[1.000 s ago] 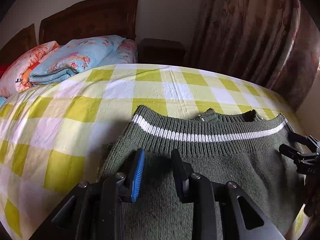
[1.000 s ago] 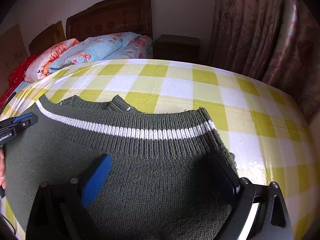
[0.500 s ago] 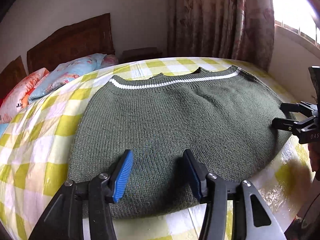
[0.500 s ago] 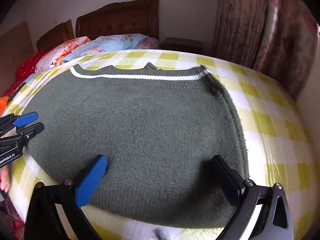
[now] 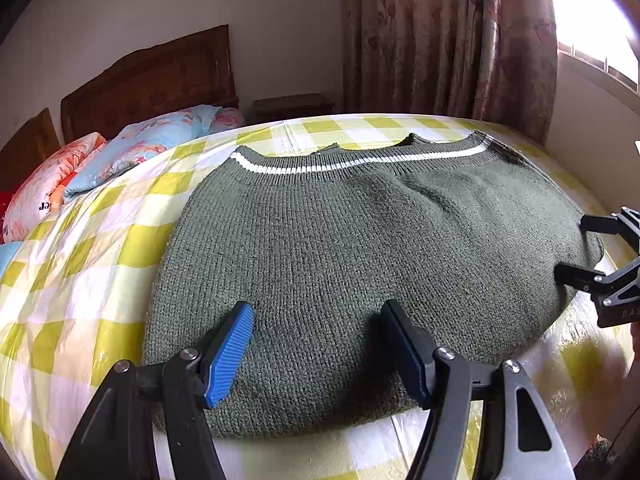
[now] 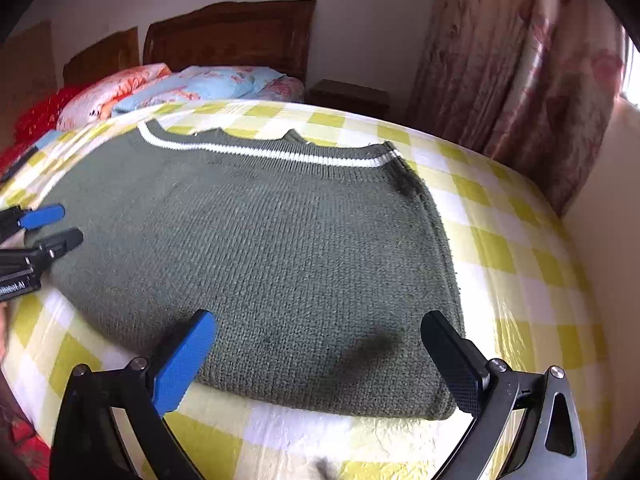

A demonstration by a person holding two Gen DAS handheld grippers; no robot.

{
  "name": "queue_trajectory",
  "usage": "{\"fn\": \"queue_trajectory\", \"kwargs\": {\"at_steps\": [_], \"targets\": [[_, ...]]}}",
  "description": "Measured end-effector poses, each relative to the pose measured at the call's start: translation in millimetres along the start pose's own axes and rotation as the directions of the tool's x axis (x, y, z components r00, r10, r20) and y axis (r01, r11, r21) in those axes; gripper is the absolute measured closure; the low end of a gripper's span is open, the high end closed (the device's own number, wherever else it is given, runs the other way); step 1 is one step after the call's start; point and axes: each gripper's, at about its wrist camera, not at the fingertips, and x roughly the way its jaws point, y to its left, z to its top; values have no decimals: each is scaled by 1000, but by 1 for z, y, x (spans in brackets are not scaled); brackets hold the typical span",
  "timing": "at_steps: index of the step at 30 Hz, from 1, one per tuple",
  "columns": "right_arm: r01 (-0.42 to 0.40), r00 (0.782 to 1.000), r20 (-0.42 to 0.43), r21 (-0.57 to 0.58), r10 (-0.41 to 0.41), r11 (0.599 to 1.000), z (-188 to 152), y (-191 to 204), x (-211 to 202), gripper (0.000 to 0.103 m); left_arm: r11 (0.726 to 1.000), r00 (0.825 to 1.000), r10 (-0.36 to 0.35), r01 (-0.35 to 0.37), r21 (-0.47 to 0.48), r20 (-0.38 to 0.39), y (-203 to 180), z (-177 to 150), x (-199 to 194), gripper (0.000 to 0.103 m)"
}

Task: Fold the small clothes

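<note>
A dark green knit sweater (image 5: 360, 248) with a white stripe at its far ribbed edge lies folded flat on the yellow-and-white checked bed cover (image 5: 100, 240). It also shows in the right wrist view (image 6: 260, 240). My left gripper (image 5: 316, 344) is open and empty, just above the sweater's near left edge. My right gripper (image 6: 320, 356) is open wide and empty over the near right edge. Each gripper shows at the side of the other's view: the right one (image 5: 596, 248), the left one (image 6: 52, 224).
Folded floral quilts and pillows (image 5: 120, 152) lie at the head of the bed by a wooden headboard (image 5: 152, 80). A nightstand (image 5: 292, 106) and patterned curtains (image 5: 452, 40) stand behind. The bed's near edge is just below the grippers.
Both grippers have pulled back from the striped far edge to the sweater's near edge and risen. The sweater now lies in full view. Both stay open.
</note>
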Motion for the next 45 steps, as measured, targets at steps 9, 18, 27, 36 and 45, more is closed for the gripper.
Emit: {"fn": "queue_trajectory", "kwargs": {"at_steps": [9, 18, 27, 36, 45], "targets": [[-58, 998, -3, 1, 58, 998, -11, -11, -4, 0, 1000, 1000, -3, 3, 2, 4, 1, 0, 0, 33], [-123, 989, -22, 399, 143, 909, -53, -94, -31, 0, 1000, 1000, -5, 5, -14, -3, 3, 1, 2, 29], [-346, 929, 106, 589, 354, 730, -76, -114, -27, 0, 1000, 1000, -2, 2, -16, -9, 3, 1, 3, 28], [-382, 918, 195, 664, 344, 643, -59, -97, -11, 0, 1000, 1000, -4, 4, -16, -3, 2, -1, 2, 28], [-489, 855, 201, 619, 478, 614, -43, -88, 3, 0, 1000, 1000, -7, 7, -22, 0, -1, -2, 2, 28]]}}
